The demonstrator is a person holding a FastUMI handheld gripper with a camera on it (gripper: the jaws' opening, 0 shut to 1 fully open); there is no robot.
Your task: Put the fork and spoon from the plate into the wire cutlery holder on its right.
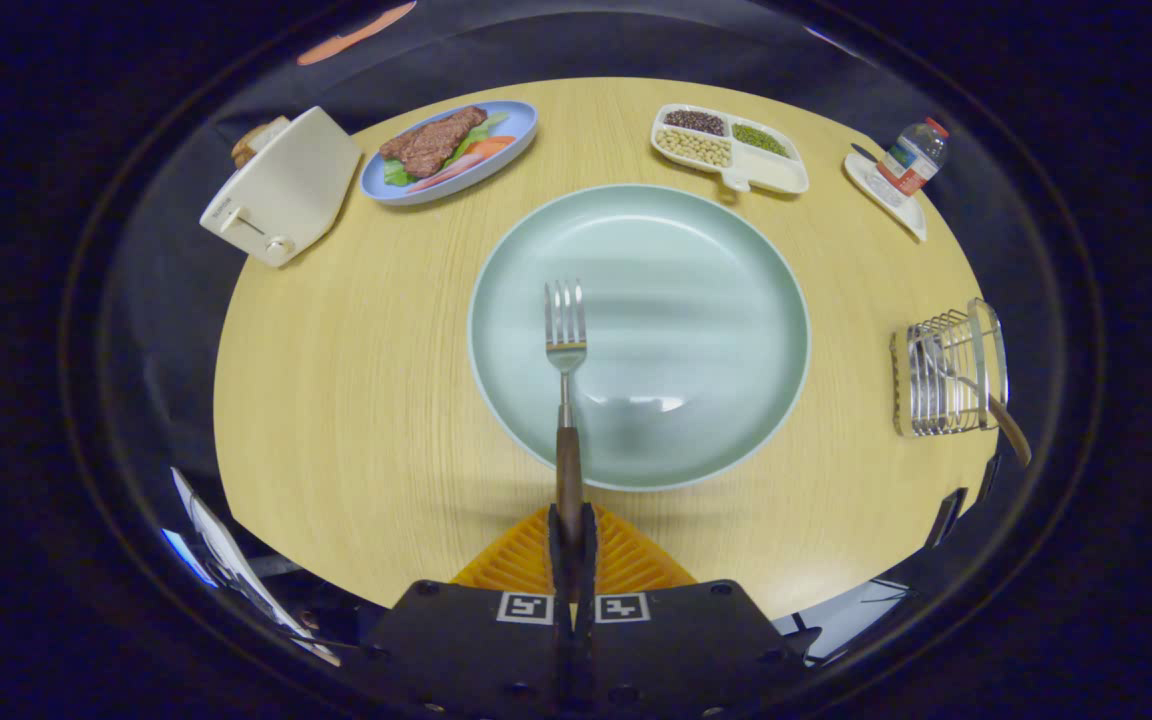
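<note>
The gripper (572,530) sits low at the near edge of the round table (336,380), aimed straight ahead across it toward the plate (716,300). Its two fingers are closed together on the wooden handle of the fork (566,340), pressing it from both sides (only a thin dark seam shows between them). The fork runs straight out from the fingers, its handle crossing the plate's near rim and its tines lying over the plate's left part; whether the tines touch the plate or hang just above it cannot be told.

The wire holder (946,372) stands on the table well to the right of the plate, apart from it. A brown handle sticks out of its near right side, and a spoon (986,400) seems to lie inside, though the wires cover most of it and its bowl is hard to make out.

Beyond the plate are a toaster (281,190) at far left, a blue dish (451,150) with meat and vegetables, a divided tray (731,150) of beans and grains, and a small bottle (914,155) on a white saucer at far right. The hand holding the gripper is hidden behind its black body.
</note>
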